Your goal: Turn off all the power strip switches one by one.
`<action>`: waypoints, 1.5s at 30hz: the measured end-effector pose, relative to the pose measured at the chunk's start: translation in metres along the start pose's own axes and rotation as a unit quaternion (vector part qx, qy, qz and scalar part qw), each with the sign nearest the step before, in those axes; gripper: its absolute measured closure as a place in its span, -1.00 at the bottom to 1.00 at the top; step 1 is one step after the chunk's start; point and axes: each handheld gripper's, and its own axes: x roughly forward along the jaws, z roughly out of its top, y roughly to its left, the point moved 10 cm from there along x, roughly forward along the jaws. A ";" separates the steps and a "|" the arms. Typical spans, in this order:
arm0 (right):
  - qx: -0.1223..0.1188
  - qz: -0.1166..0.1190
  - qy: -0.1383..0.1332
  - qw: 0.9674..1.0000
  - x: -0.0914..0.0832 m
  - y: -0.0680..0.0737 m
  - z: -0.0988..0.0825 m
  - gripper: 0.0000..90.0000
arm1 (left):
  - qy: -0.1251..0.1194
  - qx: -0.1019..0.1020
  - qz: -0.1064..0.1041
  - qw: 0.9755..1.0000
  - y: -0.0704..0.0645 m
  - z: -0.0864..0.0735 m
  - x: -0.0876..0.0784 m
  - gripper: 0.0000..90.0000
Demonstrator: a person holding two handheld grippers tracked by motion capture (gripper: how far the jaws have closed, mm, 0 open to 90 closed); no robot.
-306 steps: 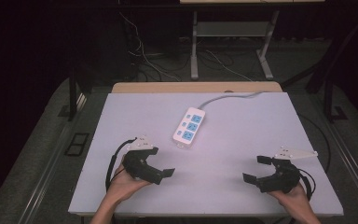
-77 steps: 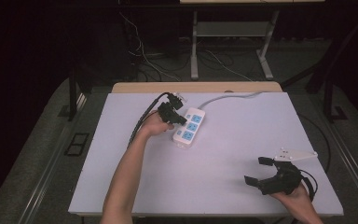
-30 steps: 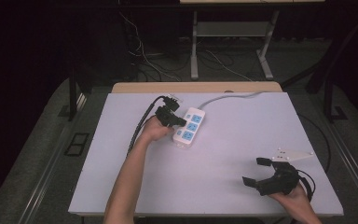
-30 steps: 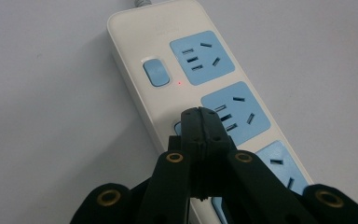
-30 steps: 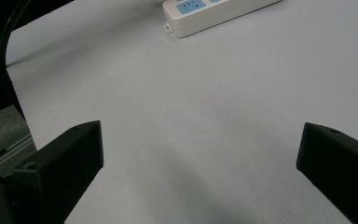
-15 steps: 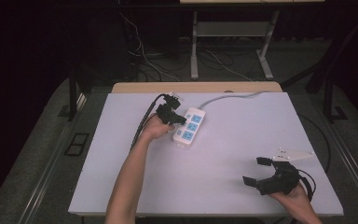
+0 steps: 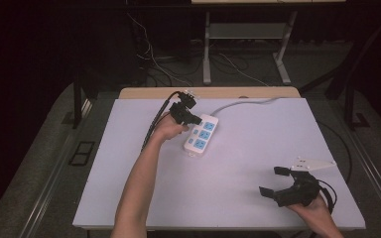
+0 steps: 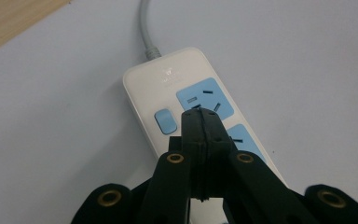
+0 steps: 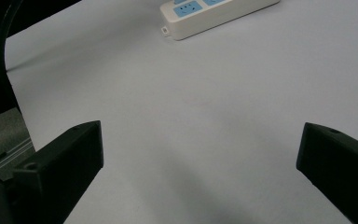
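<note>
White tabletop [image 7: 258, 148]: my left gripper [image 8: 199, 112] hovers over the power strip [image 8: 186, 100], fingers pinched together to poke its switch [image 8: 165, 121]; right gripper [image 7: 278, 181] idles wide-open.

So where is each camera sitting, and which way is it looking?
High view: above the person's side of the table, looking forward and down; both forearms, the left claw and the right claw show.
Left gripper view: rides on the left claw, looking along its shut jaws at the power strip's blue switch.
Right gripper view: rides on the right claw, looking across the table between its open jaws.
Shared: all three views see the power strip.
</note>
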 end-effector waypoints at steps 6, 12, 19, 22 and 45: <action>0.003 -0.001 -0.001 1.000 0.000 -0.001 0.000 -0.99 | -0.001 0.000 0.004 1.000 0.004 0.007 -0.004 0.98; 0.002 -0.003 -0.002 1.000 0.000 -0.001 0.000 -0.99 | -0.003 0.004 0.009 1.000 0.006 0.016 -0.008 0.98; 0.003 -0.004 -0.004 1.000 -0.001 -0.001 0.001 -0.99 | -0.005 0.004 0.015 1.000 0.012 0.026 -0.006 0.98; 0.005 -0.004 -0.003 1.000 0.000 -0.002 0.001 -0.99 | -0.009 0.002 0.015 1.000 0.015 0.029 -0.003 0.98; 0.011 -0.012 -0.008 1.000 -0.003 -0.006 0.000 -0.99 | 0.005 -0.010 0.023 1.000 0.018 0.012 0.031 0.98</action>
